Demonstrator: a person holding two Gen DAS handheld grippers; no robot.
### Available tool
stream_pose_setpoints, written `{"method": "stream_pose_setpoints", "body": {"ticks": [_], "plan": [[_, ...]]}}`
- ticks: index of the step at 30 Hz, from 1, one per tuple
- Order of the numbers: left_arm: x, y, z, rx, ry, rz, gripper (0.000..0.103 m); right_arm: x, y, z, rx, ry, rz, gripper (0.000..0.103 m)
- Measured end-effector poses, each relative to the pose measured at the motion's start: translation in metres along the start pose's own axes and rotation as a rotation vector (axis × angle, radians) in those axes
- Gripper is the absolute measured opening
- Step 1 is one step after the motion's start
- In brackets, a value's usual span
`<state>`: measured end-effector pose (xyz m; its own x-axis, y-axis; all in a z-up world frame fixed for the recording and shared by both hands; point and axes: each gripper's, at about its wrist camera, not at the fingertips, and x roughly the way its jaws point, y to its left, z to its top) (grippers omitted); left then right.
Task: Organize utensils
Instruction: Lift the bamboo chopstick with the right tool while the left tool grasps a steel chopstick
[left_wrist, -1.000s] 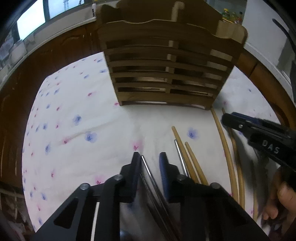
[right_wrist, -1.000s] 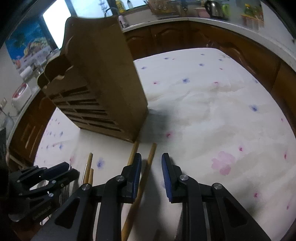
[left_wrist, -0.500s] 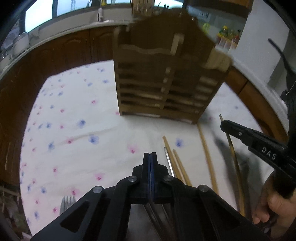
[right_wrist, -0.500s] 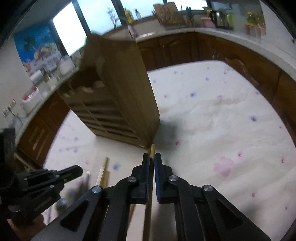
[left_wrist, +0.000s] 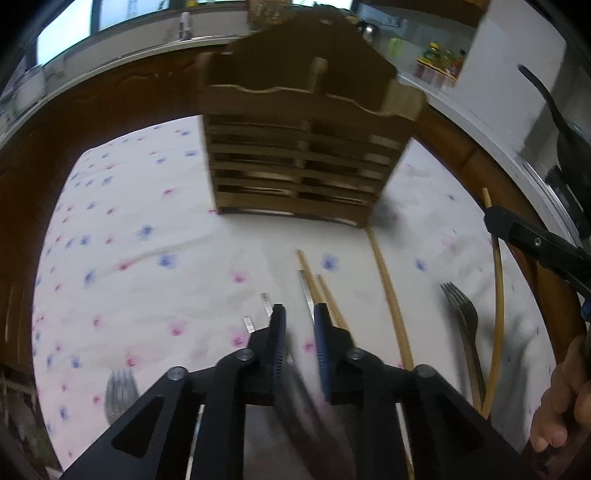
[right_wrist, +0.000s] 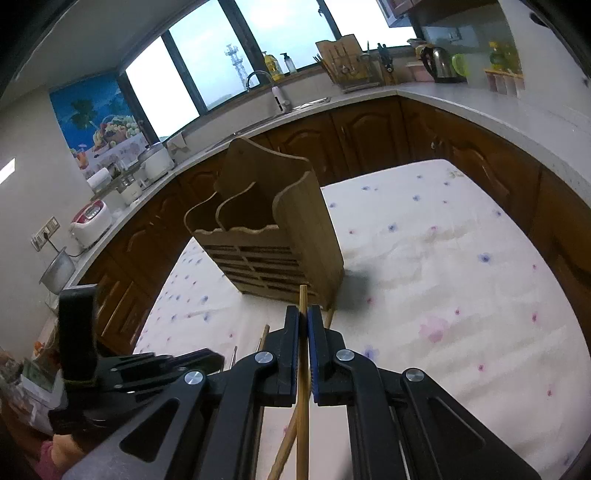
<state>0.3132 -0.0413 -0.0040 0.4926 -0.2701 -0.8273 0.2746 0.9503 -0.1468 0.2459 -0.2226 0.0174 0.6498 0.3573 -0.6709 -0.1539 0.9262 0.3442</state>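
Note:
A wooden slatted utensil holder (left_wrist: 303, 147) stands on the flowered cloth; it also shows in the right wrist view (right_wrist: 269, 236). My right gripper (right_wrist: 303, 317) is shut on a long wooden chopstick (right_wrist: 303, 387) and holds it raised above the cloth, in front of the holder. That chopstick (left_wrist: 496, 288) shows at the right of the left wrist view. My left gripper (left_wrist: 298, 314) has its jaws apart and holds nothing that I can make out; a blurred dark shape lies below them. Several chopsticks (left_wrist: 388, 291) and metal handles (left_wrist: 304, 284) lie on the cloth.
Two forks lie on the cloth, one at the right (left_wrist: 463, 325) and one at the lower left (left_wrist: 120, 391). Dark wooden cabinets (right_wrist: 369, 136) and a worktop with appliances surround the table. The cloth to the right of the holder (right_wrist: 443, 258) is bare.
My right gripper closed on a chopstick and lifted it off the cloth. My left gripper closed half a second ago, then opened again and rose away from the table.

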Motion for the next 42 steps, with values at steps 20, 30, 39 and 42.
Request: {"method": "stream_pose_setpoints", "body": {"ticks": [20, 30, 39, 42], "plan": [[0.042, -0.009, 0.005, 0.048, 0.063, 0.038, 0.015, -0.014, -0.018, -0.008, 0.044, -0.019, 0.019, 0.005], [0.04, -0.02, 0.007, 0.106, 0.024, 0.061, 0.006, -0.017, -0.026, -0.006, 0.065, -0.024, 0.017, 0.005], [-0.044, -0.012, -0.005, 0.022, -0.16, -0.053, 0.004, -0.042, -0.004, 0.001, 0.021, -0.074, 0.041, 0.005], [-0.08, -0.006, -0.012, 0.001, -0.23, -0.078, 0.004, -0.056, 0.007, 0.006, -0.001, -0.107, 0.053, 0.005]]}}
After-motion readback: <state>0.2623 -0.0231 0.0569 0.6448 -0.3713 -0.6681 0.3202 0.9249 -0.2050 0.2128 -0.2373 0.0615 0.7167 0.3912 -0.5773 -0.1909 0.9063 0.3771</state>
